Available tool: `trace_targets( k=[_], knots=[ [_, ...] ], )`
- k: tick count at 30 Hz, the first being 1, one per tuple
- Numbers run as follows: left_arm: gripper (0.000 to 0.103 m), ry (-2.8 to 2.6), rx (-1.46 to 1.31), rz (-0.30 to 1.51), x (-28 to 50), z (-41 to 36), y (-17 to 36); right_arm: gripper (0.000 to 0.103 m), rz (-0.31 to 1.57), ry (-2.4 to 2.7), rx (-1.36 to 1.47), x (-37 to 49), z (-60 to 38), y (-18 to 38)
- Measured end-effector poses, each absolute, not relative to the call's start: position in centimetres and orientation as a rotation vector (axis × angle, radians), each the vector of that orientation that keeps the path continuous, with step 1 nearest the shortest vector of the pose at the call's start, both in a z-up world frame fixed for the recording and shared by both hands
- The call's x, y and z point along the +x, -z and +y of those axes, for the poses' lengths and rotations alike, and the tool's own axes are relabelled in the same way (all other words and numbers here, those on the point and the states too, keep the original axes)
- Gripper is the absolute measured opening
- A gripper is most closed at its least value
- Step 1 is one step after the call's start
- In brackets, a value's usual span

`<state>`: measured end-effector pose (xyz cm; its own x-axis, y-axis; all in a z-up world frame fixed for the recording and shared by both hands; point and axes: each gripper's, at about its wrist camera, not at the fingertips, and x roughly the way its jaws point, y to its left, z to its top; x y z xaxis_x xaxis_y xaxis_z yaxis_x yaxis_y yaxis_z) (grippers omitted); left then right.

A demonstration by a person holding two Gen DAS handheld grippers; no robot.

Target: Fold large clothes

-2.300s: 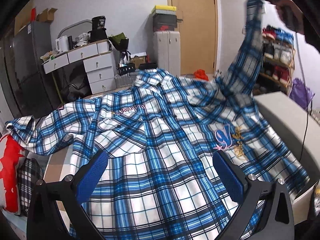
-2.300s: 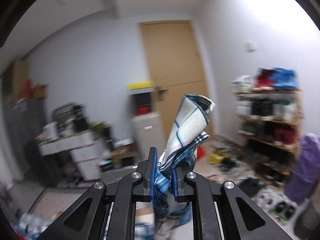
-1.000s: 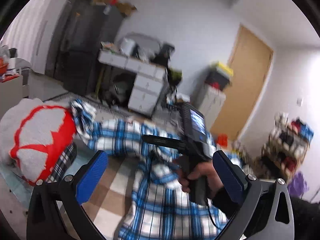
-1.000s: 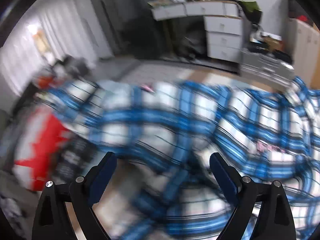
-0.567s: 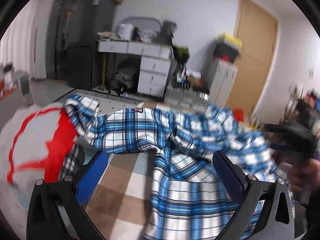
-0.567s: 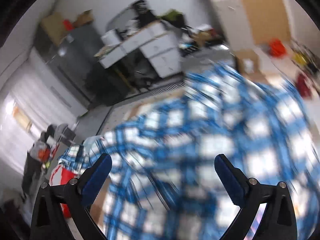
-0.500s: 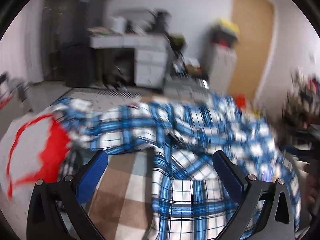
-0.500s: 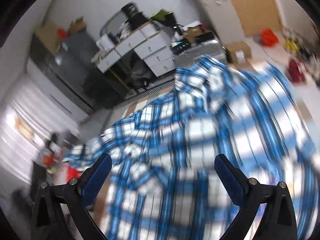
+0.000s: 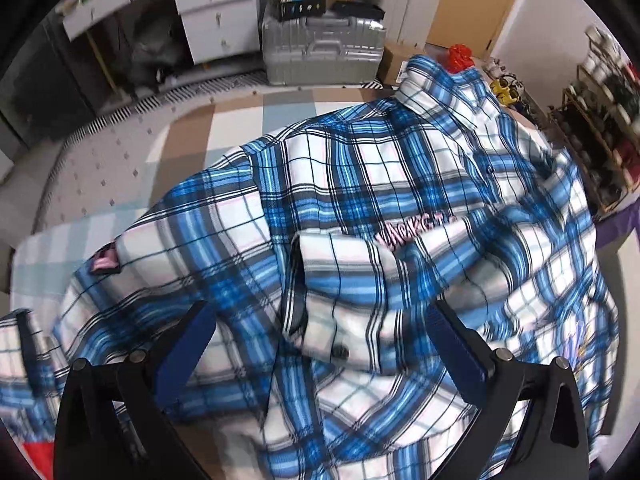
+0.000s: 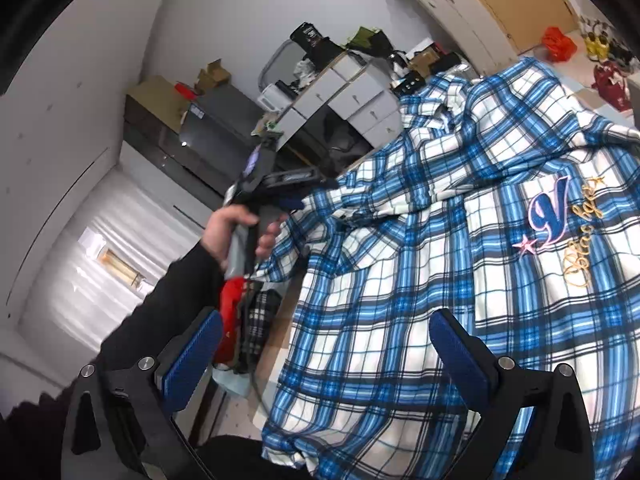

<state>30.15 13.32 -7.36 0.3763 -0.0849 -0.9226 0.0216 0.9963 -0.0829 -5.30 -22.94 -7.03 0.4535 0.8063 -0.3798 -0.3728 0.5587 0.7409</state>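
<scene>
Left wrist view puts us above the plaid shirt [image 9: 400,208], which lies spread and rumpled over the bed [image 9: 224,132], collar toward the far edge and one cuffed sleeve [image 9: 336,280] folded across the chest. Our left gripper [image 9: 320,344] hangs over that cuff with its fingers wide and nothing between them. In the right wrist view our right gripper [image 10: 320,356] is also spread wide and empty above the shirt's lower half, its jaws having just been opening, and the left hand [image 10: 236,232] shows beside the far sleeve. We judge the main risk to be a pinch that catches several layers at the cuff, dragging the body fabric and skewing the fold. The hem near the bed's edge may slide off if we tug. Bunched wrinkles could get trapped under the next fold.
</scene>
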Motion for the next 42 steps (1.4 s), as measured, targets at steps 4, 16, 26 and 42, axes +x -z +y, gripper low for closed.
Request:
trace_targets(
  k=[4, 16, 26, 42],
  knots=[
    [0.067, 0.089, -0.062, 1.230, 31.3, 13.0, 8.2, 0.103, 0.814, -0.827, 0.687, -5.3, -23.5, 8.0],
    [0.002, 0.102, -0.098, 1.311, 32.5, 13.2, 10.7, 0.103, 0.759, -0.890, 0.707, -5.8, -24.3, 7.2],
    [0.000, 0.014, -0.218, 1.146, 32.8, 15.5, 7.3, 0.103, 0.754, -0.873, 0.711, -5.7, -24.6, 7.7],
    [0.000, -0.144, -0.373, 1.100, 33.1, 19.4, 7.3, 0.103, 0.749, -0.843, 0.701, -5.5, -25.1, 7.6]
  ],
)
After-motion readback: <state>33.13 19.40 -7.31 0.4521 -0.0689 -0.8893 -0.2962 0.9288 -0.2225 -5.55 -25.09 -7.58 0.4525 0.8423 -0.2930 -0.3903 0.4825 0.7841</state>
